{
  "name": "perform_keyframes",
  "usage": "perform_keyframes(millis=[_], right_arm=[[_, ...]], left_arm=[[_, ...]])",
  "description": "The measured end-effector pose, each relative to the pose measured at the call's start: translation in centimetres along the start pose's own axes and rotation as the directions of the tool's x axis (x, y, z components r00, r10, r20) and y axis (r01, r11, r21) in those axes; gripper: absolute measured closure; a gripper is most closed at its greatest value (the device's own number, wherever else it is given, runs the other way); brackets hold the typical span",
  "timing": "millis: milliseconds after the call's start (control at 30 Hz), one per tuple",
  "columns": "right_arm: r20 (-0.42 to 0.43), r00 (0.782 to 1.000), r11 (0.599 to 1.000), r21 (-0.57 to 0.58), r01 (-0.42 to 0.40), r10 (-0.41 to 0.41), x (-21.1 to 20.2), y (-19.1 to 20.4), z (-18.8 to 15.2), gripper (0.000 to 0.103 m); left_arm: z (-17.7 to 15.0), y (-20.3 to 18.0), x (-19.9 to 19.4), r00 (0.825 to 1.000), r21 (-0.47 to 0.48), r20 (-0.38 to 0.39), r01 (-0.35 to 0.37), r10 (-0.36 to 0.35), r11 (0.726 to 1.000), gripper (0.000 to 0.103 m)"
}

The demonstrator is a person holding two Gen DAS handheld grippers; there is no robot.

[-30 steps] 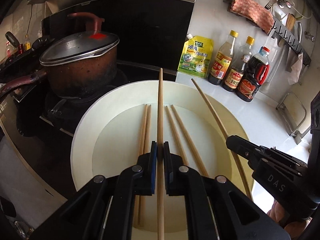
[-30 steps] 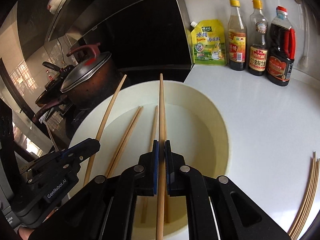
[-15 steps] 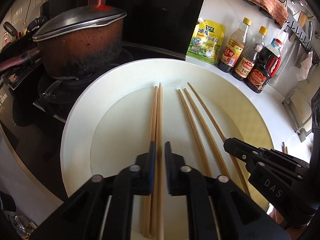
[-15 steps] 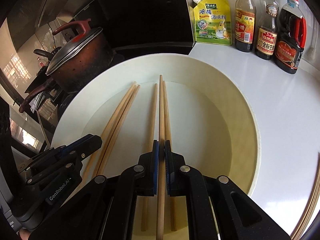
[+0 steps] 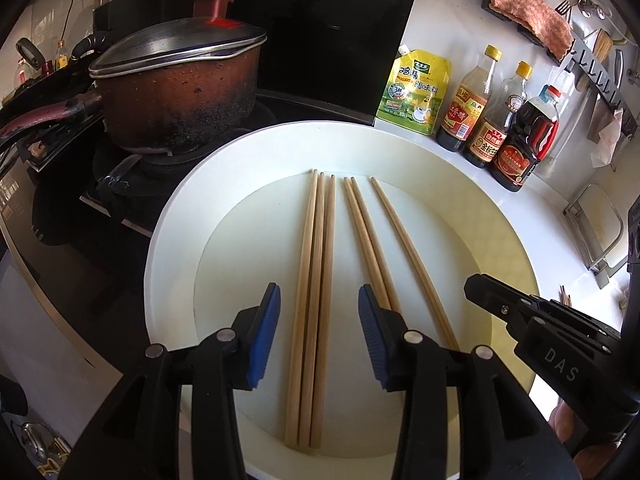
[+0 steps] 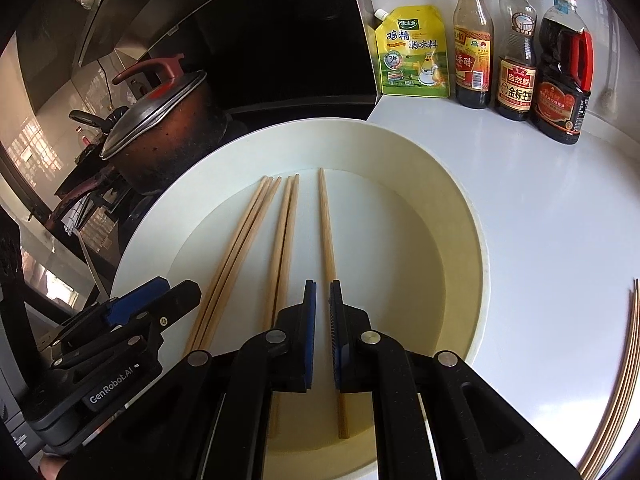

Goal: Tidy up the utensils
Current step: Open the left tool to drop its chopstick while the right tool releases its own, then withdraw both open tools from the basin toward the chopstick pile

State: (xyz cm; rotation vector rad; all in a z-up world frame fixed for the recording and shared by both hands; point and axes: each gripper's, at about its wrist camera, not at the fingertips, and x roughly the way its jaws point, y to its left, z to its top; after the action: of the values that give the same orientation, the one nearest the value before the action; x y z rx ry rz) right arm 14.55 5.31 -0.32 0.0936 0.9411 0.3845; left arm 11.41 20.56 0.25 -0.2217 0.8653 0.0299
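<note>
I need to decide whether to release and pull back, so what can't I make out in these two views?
- Near end of the single wooden chopstick, right wrist view: the right gripper covers it, so contact with the narrowly parted jaws is unclear.
- Near ends of the middle pair of chopsticks, left wrist view: hidden behind the left gripper.
- Bundle of thin wooden sticks on the white counter: cut off by the image edge.

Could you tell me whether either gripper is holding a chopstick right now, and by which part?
Nothing is held: the left gripper and right gripper are open over the chopsticks in the plate.
</note>
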Motion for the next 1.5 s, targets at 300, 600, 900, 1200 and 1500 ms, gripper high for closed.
perform_keyframes(millis=[300,600,900,1200,1500], right_arm=[[0.032,0.999,1.0,-0.013,-0.004,0.005,-2.0,-0.1,-1.0,0.096],[0.076,0.997,1.0,-0.016,0.022,-0.021,-4.3,-0.8,-2.2,0.085],[0.114,0.991,0.998,-0.002,0.065,-0.064,-6.9,-3.1,-4.2,0.08],[0.15,0.984,0.994,0.056,0.089,-0.096,-10.2,-6.5,-6.2,0.068],[0.173,0.973,0.986,0.092,0.136,-0.151,-13.2,-10.0,-8.6,0.064]], left_arm=[[-0.9,-0.7,-1.9,1.0,0.012,0.02,-0.018,0.018,1.0,0.055],[-1.7,-2.3,-3.4,0.999,0.044,0.034,-0.017,0.015,0.999,0.051],[-2.6,-4.6,-4.4,0.999,0.077,0.043,0.007,-0.01,0.997,0.043],[-3.5,-7.6,-5.6,0.997,0.12,0.064,0.024,-0.032,0.993,0.032],[-4.6,-11.1,-6.5,0.995,0.18,0.073,0.053,-0.067,0.982,0.028]])
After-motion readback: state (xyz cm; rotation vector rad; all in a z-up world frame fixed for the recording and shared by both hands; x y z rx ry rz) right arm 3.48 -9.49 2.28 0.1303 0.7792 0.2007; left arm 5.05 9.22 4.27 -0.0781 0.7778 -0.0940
